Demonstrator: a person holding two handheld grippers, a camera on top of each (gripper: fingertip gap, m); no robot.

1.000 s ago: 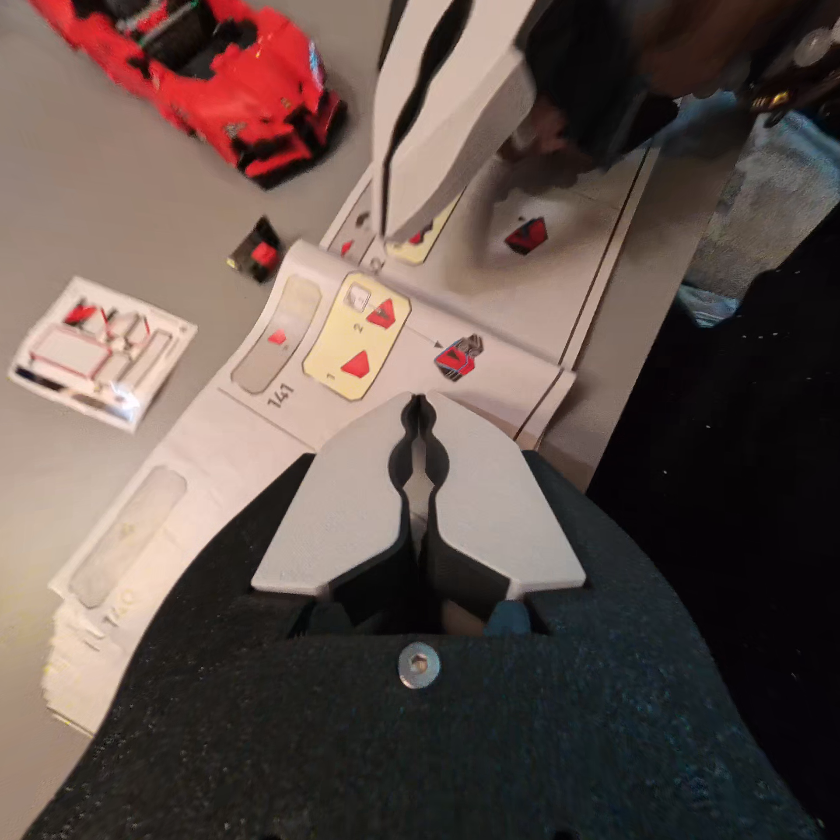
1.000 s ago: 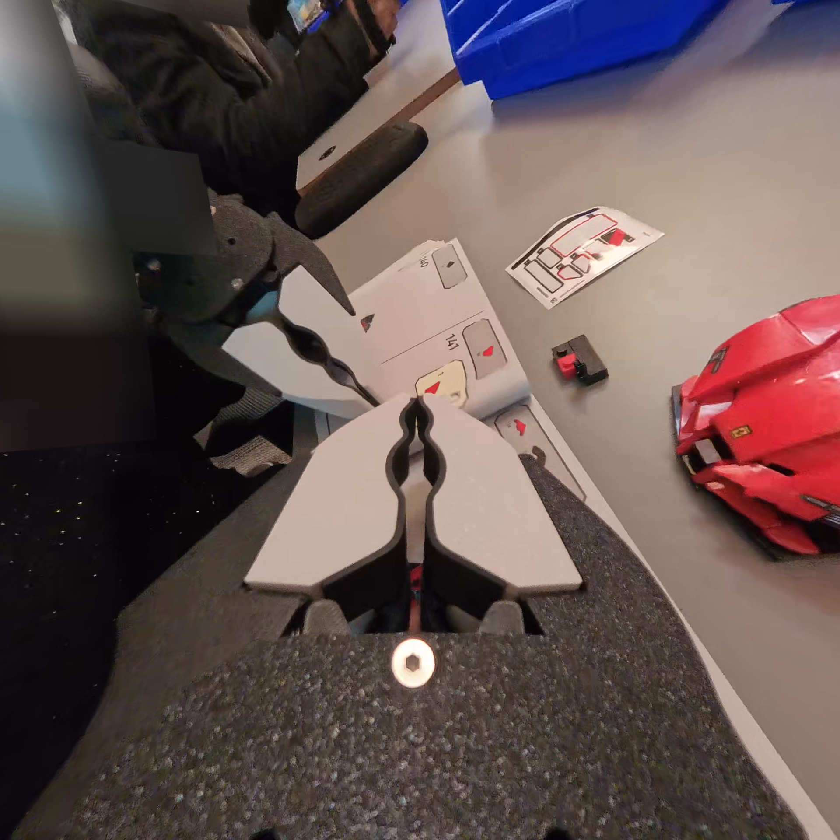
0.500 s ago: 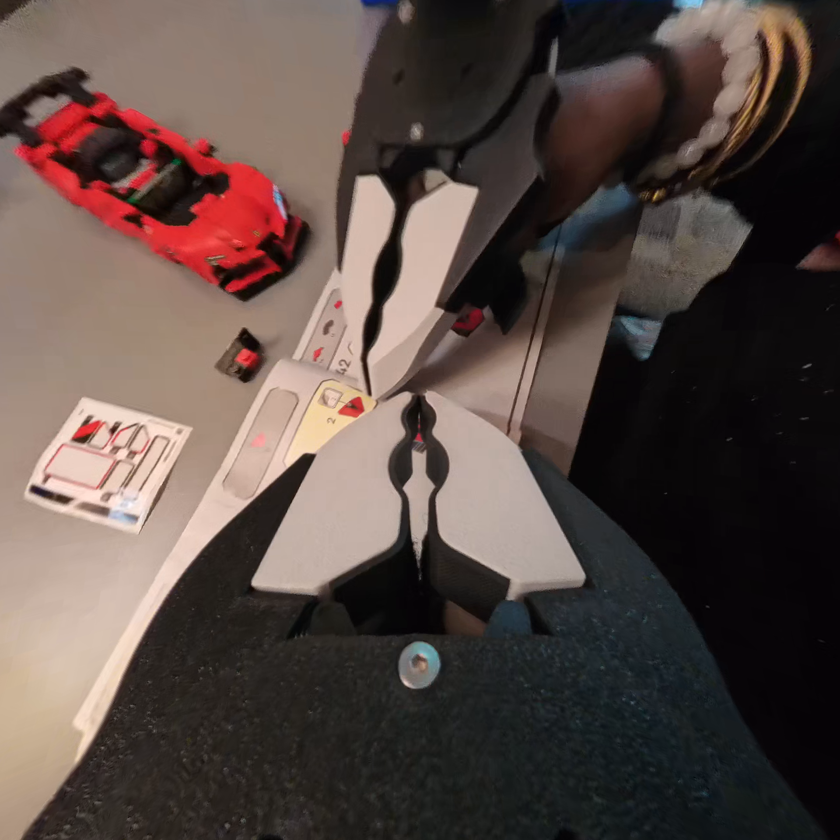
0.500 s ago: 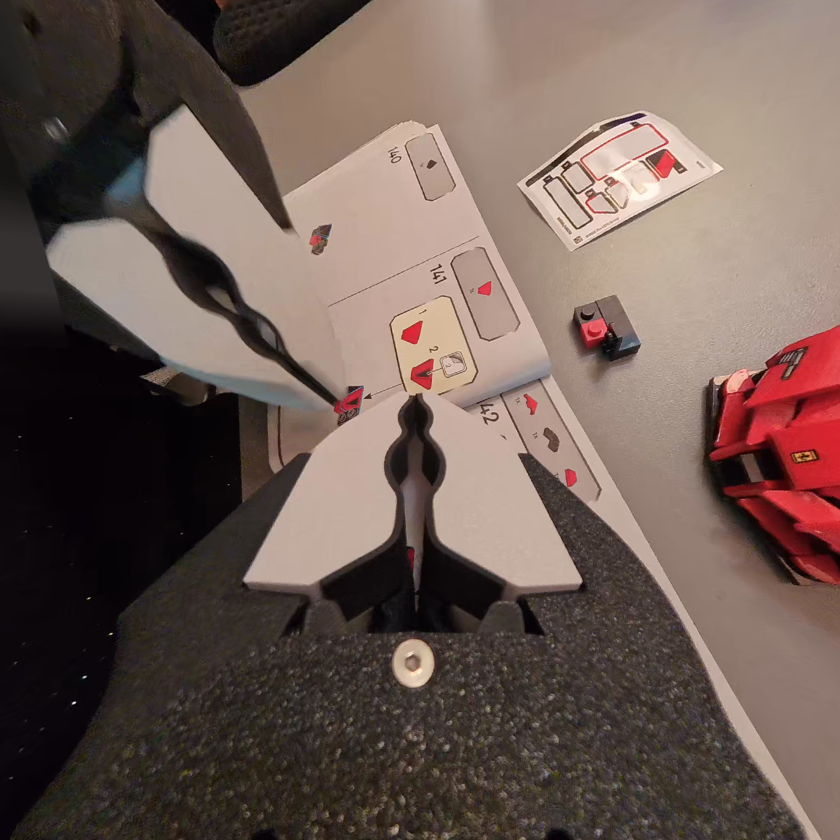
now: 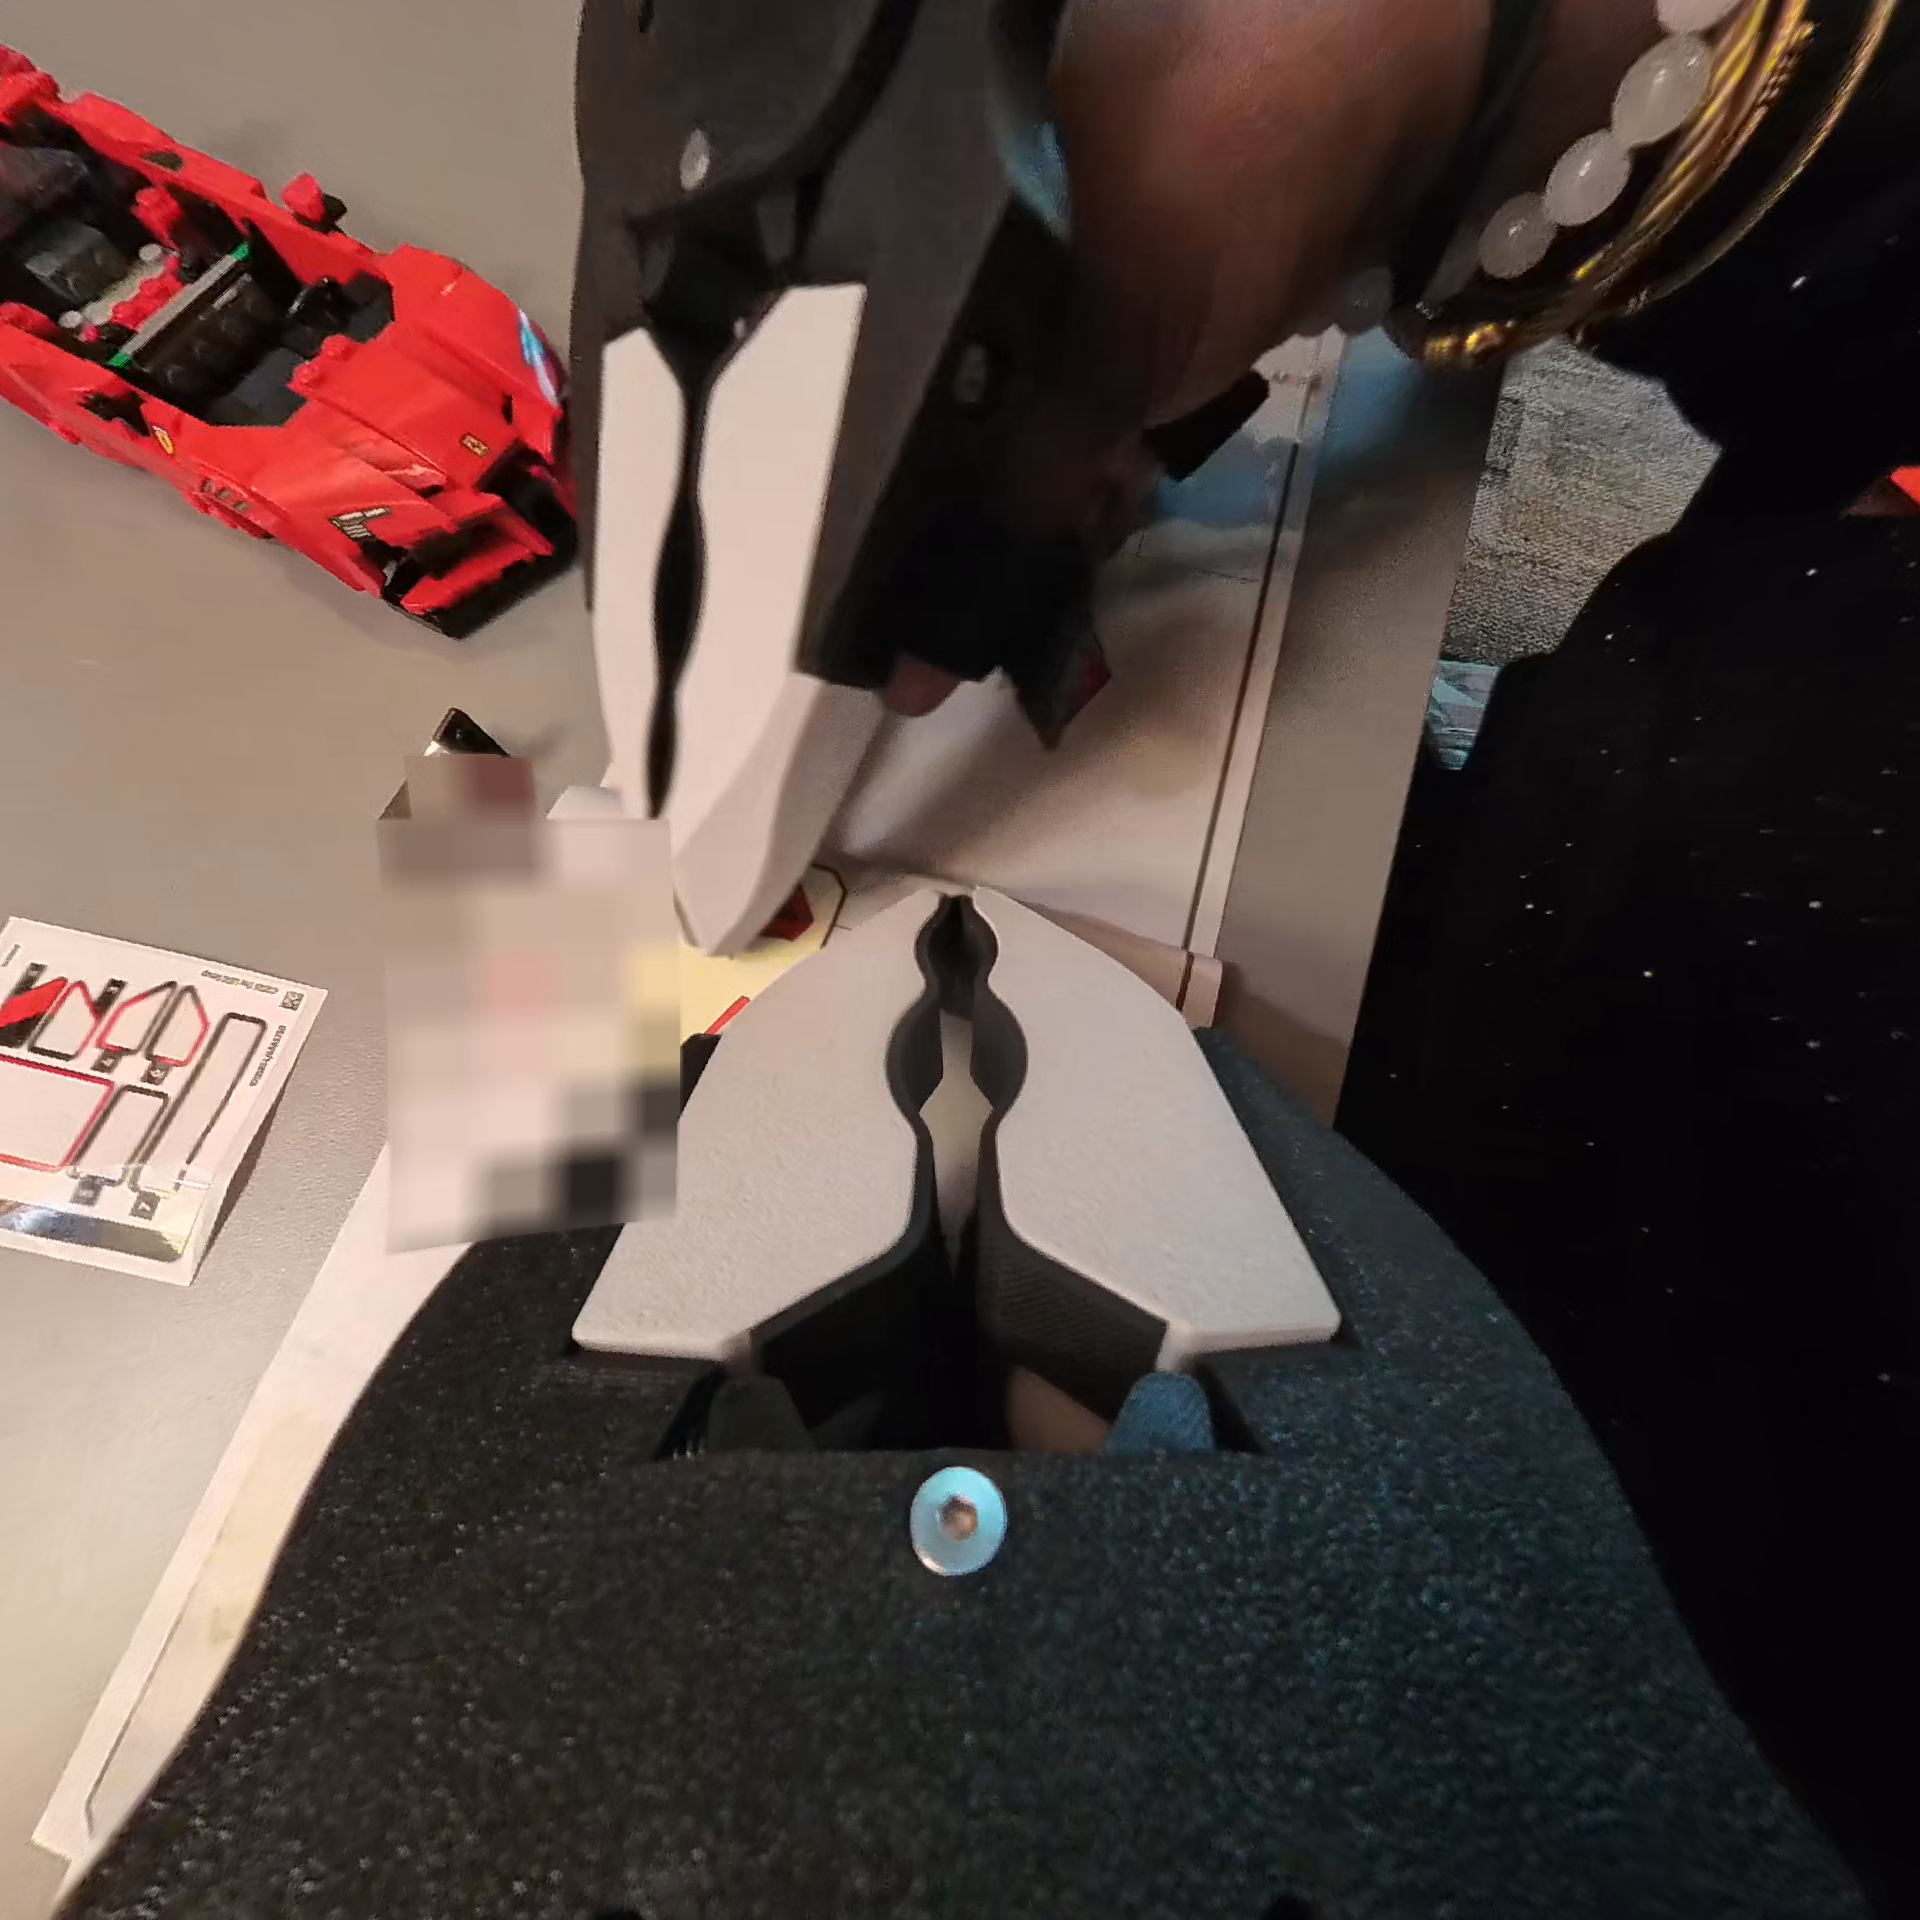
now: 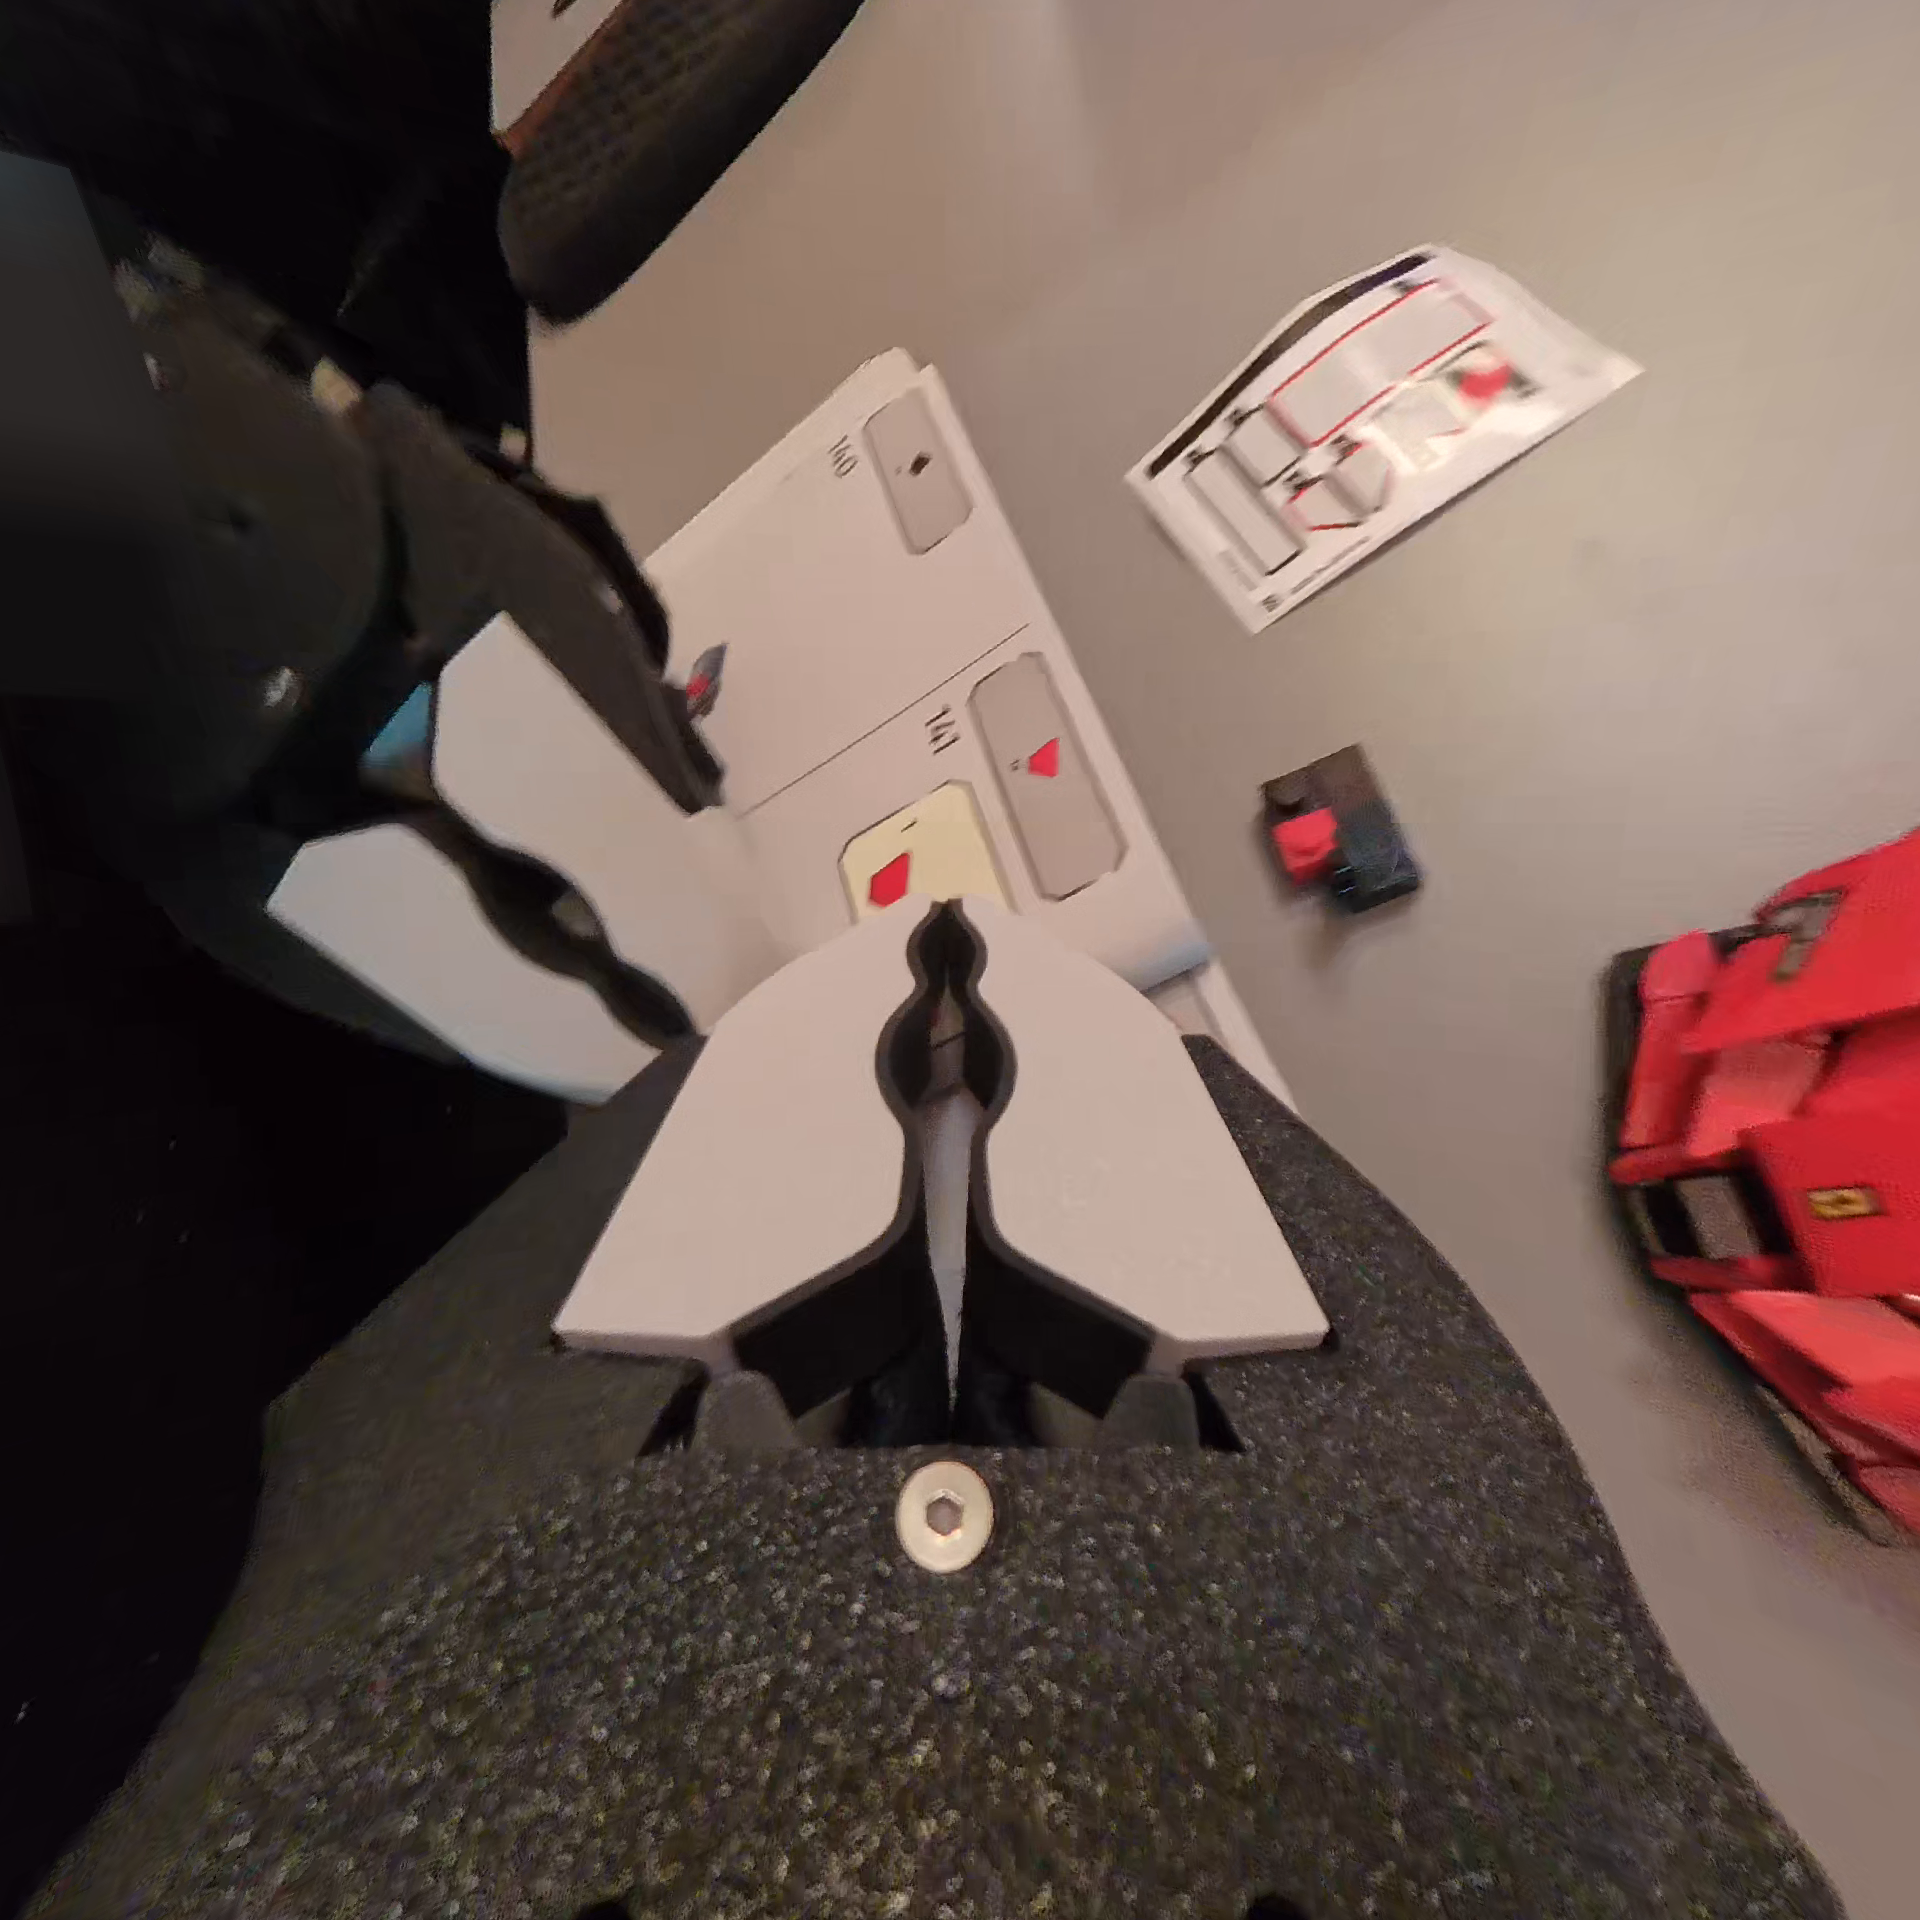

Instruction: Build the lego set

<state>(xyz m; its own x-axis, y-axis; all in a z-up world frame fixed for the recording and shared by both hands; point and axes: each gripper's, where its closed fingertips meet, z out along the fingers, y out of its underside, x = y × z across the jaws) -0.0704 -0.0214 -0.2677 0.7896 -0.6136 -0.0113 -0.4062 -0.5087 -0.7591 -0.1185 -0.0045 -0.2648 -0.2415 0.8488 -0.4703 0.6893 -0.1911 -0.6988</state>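
Both grippers meet over the open instruction booklet, with the red Lego car parked apart on the grey table.

The red Lego car [image 5: 281, 405] sits at ten o'clock in the left wrist view and at three o'clock in the right wrist view, well apart from the booklet. A small black-and-red brick assembly [image 6: 1335, 831] lies between the car and the instruction booklet [image 6: 883, 582]; a sticker sheet [image 6: 1371, 436] lies at one o'clock, apart from both. The left gripper [image 5: 956, 909] has its fingers pressed together with nothing visible between them, hovering over the booklet's near edge. The right gripper [image 6: 945, 914] is likewise closed tip to tip over the page; whether it pinches paper cannot be told. A beaded bracelet [image 5: 1590, 177] shows on the wrist behind it. The grey table [image 6: 1351, 156] ends at a dark floor.
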